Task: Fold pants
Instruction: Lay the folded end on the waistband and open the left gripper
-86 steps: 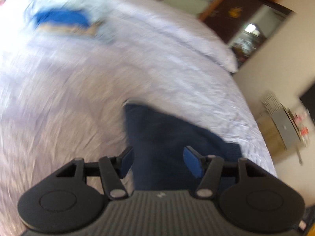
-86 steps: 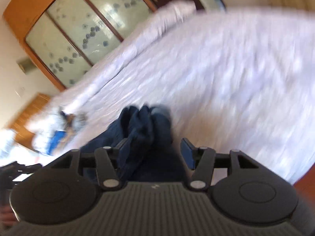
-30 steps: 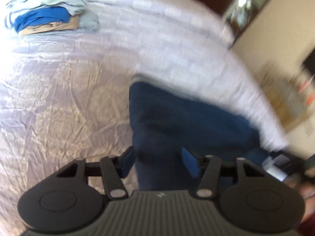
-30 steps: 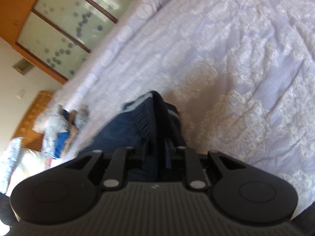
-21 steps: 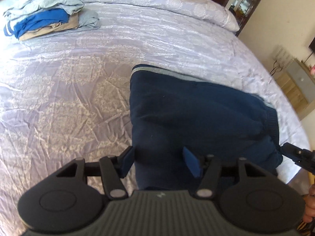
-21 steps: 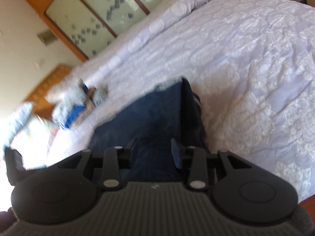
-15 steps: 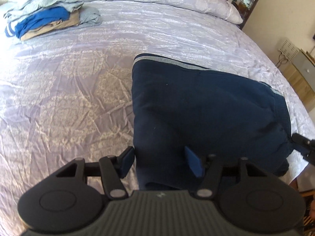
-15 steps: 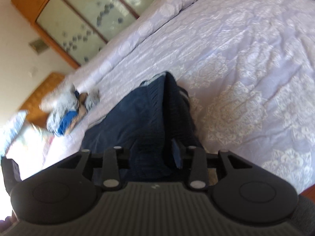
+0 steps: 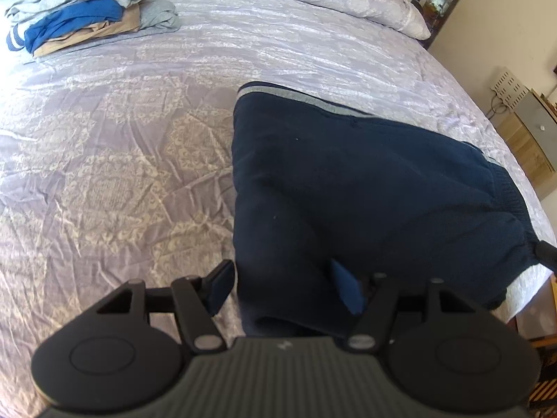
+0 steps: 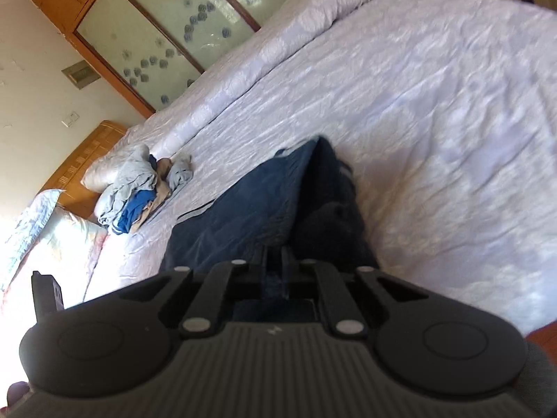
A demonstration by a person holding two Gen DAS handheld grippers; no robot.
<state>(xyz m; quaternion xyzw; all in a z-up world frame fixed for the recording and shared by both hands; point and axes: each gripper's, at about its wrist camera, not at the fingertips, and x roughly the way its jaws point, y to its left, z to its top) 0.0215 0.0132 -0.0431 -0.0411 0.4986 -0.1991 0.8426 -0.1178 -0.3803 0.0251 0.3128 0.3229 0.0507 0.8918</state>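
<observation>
The navy pants lie folded on the lavender bedspread, grey-striped hem at the far edge. My left gripper hovers over their near left corner; its jaws are opening, the fabric's edge lies between them and the pads do not press on it. In the right wrist view my right gripper is shut on the ribbed waistband end of the pants, lifted a little off the bed. Its tip shows at the right edge of the left wrist view.
A pile of folded clothes sits at the far left of the bed, also visible as the pile near a pillow. A long pillow lines the headboard. A wooden nightstand stands beyond the bed's right edge.
The pants came to rest flat on the bed. My right jaws closed on the waistband end and the hand rolled. The left jaws spread a little wider.
</observation>
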